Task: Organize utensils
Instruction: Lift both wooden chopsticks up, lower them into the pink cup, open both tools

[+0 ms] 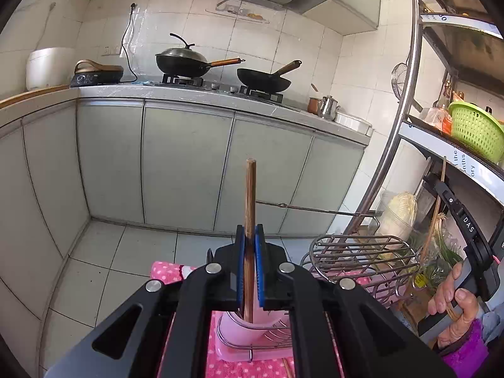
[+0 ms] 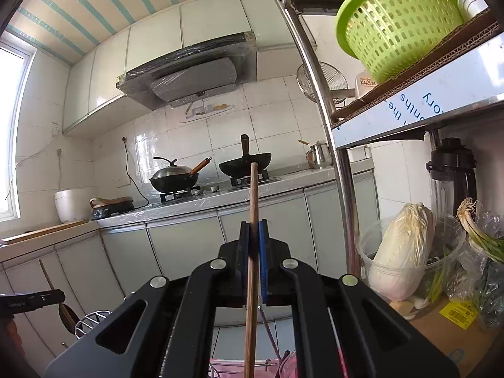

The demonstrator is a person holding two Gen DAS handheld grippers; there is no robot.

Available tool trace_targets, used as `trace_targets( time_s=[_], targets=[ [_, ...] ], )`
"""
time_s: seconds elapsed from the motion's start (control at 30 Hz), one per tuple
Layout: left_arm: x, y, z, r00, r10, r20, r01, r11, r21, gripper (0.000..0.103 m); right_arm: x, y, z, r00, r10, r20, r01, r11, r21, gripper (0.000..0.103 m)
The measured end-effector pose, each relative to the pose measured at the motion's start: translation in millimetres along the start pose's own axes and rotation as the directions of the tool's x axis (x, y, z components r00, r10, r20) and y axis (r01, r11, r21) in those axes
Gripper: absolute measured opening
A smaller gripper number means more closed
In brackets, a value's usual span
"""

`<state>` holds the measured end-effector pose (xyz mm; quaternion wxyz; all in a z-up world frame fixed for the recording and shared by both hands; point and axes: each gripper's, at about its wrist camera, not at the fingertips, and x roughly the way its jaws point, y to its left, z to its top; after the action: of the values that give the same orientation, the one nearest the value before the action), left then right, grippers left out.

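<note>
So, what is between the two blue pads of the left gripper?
In the left wrist view, the left gripper pinches an upright wooden chopstick between its pads; its lower end reaches into the pink holder.

Left wrist view: the long wooden chopstick (image 1: 250,214) stands upright at centre, its lower end in the pale plastic utensil cup (image 1: 249,327) at 6 o'clock. The steel wire rack (image 1: 362,255) lies at 4 o'clock, beside the cup. The green slotted plastic basket (image 1: 475,130) sits on the metal shelf (image 1: 441,151) at 2 o'clock.

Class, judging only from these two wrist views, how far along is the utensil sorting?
Done: nothing visibly sorted. In hand: left gripper clamps a chopstick above the pink holder; right gripper clamps another chopstick. Left: dropping both into the holder.
</note>
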<state>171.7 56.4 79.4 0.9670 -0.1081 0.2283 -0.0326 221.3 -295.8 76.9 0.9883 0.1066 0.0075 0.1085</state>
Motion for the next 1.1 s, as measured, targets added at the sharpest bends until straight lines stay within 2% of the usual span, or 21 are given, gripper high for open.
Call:
trace_targets(
  time_s=[0.2,0.37,0.7,0.87,1.03,1.1],
  targets=[
    [-4.3,1.4,11.1,0.999,-0.006,0.035,0.006,1.000,-0.016,0.005,-5.4,9.5,28.8,0.997,0.022,0.077,-0.019,0.999,-0.044,0.006],
    [5.9,-0.2,2.4,1.000,-0.008,0.006,0.008,1.000,-0.011,0.005,2.0,11.2,11.2,0.998,-0.002,0.067,0.008,0.996,-0.085,0.006],
    [19.6,5.9,-25.0,0.998,-0.004,-0.066,0.002,1.000,-0.031,0.005,0.3,-5.2,-32.4,0.998,0.006,-0.058,-0.006,1.000,-0.007,0.006],
    [14.9,10.1,-30.4,0.999,0.006,-0.043,-0.008,0.999,-0.044,0.006,-4.7,-10.5,-54.2,0.986,0.006,-0.164,-0.002,1.000,0.025,0.006],
    [14.8,14.6,-27.4,0.999,0.044,-0.030,-0.045,0.998,-0.036,0.006,-19.9,-12.4,-67.0,0.980,-0.027,-0.199,0.031,0.999,0.018,0.006],
    [11.6,14.0,-24.7,0.999,0.048,-0.015,-0.049,0.999,-0.020,0.010,-20.3,-13.9,-65.2,0.974,-0.023,-0.226,0.030,0.999,0.025,0.007]
  ],
)
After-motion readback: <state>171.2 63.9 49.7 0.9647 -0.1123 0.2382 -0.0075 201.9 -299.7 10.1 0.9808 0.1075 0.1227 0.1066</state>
